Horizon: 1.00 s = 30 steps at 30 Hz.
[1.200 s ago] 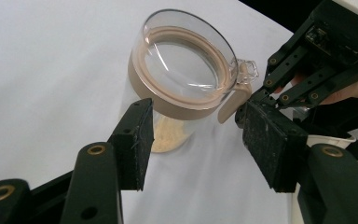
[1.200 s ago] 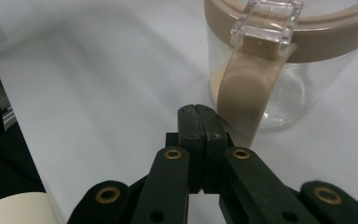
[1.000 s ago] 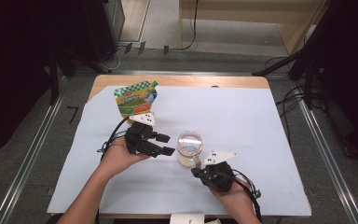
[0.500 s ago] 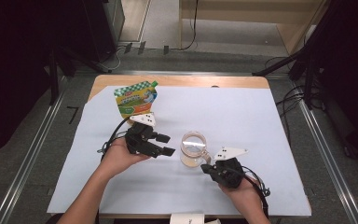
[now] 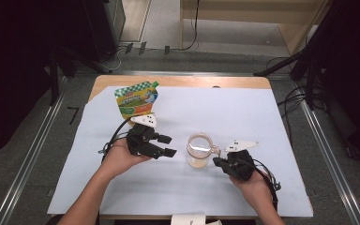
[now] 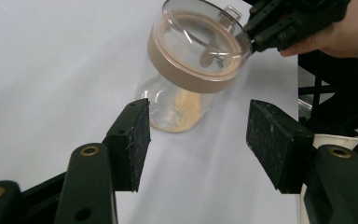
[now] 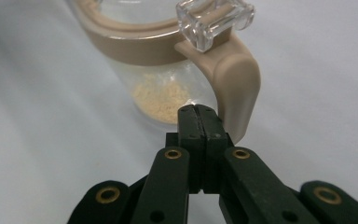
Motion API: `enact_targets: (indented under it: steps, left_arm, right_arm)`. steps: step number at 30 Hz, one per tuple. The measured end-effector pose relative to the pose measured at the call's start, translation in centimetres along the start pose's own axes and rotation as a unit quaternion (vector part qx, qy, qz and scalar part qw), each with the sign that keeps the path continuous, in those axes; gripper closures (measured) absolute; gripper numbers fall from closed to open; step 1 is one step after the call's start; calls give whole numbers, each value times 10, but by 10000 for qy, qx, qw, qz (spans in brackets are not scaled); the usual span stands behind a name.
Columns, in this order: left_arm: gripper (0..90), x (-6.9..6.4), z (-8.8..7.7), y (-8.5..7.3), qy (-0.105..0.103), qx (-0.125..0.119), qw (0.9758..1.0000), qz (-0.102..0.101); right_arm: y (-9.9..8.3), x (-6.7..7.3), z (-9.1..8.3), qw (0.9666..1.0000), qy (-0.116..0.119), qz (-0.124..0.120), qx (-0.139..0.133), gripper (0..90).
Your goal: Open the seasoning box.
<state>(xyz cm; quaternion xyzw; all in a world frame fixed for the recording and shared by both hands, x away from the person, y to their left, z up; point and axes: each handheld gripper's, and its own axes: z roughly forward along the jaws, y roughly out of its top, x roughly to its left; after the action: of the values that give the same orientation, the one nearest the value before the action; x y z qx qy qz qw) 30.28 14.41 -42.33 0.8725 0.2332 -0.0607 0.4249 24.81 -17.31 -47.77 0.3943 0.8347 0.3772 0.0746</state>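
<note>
The jar (image 5: 199,151) stands upright mid-table between both hands. The right gripper (image 7: 199,122), jaws pressed together and empty, sits just beside the tan latch (image 7: 237,88). The left gripper (image 6: 200,140) gapes open, empty, facing the jar.

Up at the far left of the bench (image 5: 262,82) stands a green, yellow and orange pouch (image 5: 136,99), on the edge of the white sheet (image 5: 243,117) covering most of the wooden top. Grey floor (image 5: 23,140) and black cables (image 5: 290,101) surround it.
</note>
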Motion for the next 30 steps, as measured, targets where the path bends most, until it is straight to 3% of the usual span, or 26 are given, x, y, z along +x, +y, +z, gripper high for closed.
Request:
enact_targets:
  steps: [15, 19, 21, 26, 30]
  left_arm:
    - [373, -4, 17, 3, -53, 41, 10000, 45]
    - [371, -5, 19, 4, -24, 4, 10000, 54]
    - [370, -4, 20, 4, -14, -67, 10000, 39]
    - [333, -1, 23, 6, -26, -162, 9999, -41]
    - [304, -2, 27, 7, -4, -183, 9998, 5]
  right_arm:
    - [8, -31, 18, 9991, -351, 79, -229, 900]
    - [11, -35, 25, 9992, -267, 59, -280, 900]
    - [13, -34, 27, 9988, -407, -64, -252, 900]
    - [15, -35, 33, 9988, -447, -43, -182, 900]
    - [14, -35, 38, 9987, -509, -10, -99, 900]
